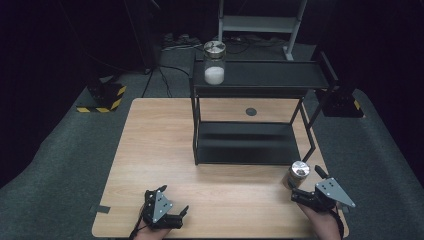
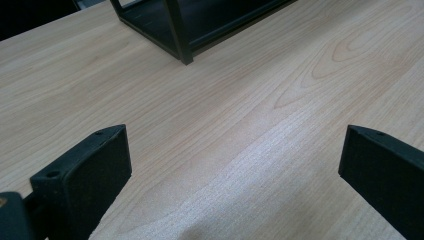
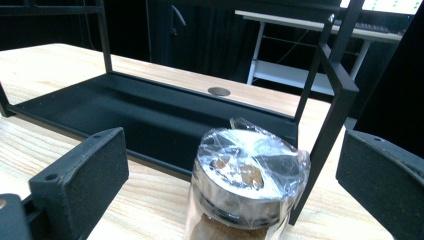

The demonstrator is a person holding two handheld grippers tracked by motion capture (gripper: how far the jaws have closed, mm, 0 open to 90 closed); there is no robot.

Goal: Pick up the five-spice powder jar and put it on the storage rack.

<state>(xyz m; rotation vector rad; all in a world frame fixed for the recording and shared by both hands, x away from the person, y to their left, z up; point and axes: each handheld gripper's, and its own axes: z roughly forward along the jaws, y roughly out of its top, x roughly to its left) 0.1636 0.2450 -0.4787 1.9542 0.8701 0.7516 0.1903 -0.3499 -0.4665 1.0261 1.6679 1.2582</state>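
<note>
Two hand-held grippers sit low in the high view: the left gripper [image 1: 172, 212] at lower centre-left, jaws spread wide over bare table [image 1: 150, 145], and the right gripper [image 1: 306, 184] at lower right, jaws likewise spread and grasping nothing. Between the right jaws, in the right gripper view, stands the brown-filled jar [image 3: 247, 187], lid wrapped in clear film, upright just before the black shelf rack [image 3: 150, 117]. A white-filled jar [image 1: 214, 62] stands on the rack's top shelf, upper centre.

Pale matt wood-grain table [image 2: 240, 125], matt black metal rack [image 3: 150, 115], glossy crinkled plastic film over the jar [image 3: 247, 175].
</note>
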